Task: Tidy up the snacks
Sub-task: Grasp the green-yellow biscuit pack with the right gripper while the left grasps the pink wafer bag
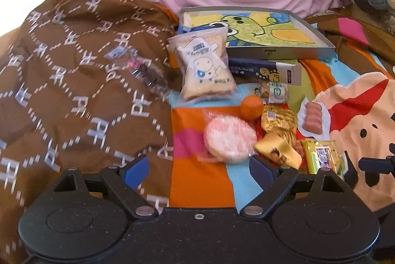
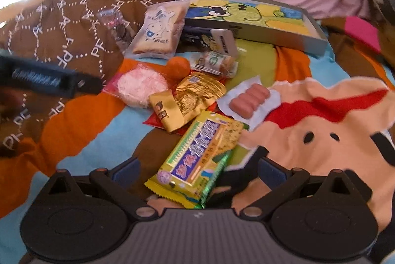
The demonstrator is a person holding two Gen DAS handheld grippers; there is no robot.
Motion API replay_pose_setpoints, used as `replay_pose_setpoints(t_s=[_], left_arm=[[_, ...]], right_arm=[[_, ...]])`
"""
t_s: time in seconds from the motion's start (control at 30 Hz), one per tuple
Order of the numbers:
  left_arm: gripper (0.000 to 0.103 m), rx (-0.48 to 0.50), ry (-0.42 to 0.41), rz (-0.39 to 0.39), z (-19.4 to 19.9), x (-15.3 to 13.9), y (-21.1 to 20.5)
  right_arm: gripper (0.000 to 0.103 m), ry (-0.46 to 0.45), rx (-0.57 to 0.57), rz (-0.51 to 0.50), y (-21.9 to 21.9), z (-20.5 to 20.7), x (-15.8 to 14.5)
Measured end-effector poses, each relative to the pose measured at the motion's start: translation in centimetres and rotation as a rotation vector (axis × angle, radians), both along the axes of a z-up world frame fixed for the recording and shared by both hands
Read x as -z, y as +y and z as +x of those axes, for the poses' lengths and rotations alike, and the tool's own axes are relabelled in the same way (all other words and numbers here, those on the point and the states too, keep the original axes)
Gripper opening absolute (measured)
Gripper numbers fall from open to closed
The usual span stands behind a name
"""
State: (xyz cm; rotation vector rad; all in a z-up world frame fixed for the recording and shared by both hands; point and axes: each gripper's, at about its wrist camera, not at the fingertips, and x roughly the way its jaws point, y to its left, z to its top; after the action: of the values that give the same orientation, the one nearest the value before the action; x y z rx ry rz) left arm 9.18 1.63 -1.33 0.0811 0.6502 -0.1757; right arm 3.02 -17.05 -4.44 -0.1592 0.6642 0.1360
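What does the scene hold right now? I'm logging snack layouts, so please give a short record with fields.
surface: colourful cartoon bedspread, with a brown patterned cloth on the left
container: shallow grey box with a cartoon picture inside, no snacks in it
snacks: bread packet, round pink rice cracker, orange, gold packet, sausage pack, yellow-green cracker packet
left claw: open, holding nothing
right claw: open, straddling the yellow-green cracker packet
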Motion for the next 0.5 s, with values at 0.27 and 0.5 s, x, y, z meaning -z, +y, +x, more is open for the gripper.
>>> replay_pose_setpoints(t_s=[0.27, 0.5], left_arm=[[0.087, 0.161, -0.045, 0.121, 3.2, 1.2, -2.0], [0.086, 0.270, -0.038, 0.197, 4.8, 2.8, -3.4]], right_arm=[[0.102, -0.017, 0.056, -0.120, 1.2, 1.3, 1.1], [0.087, -0.013, 0.025, -0.087, 0.1, 1.2, 1.2]])
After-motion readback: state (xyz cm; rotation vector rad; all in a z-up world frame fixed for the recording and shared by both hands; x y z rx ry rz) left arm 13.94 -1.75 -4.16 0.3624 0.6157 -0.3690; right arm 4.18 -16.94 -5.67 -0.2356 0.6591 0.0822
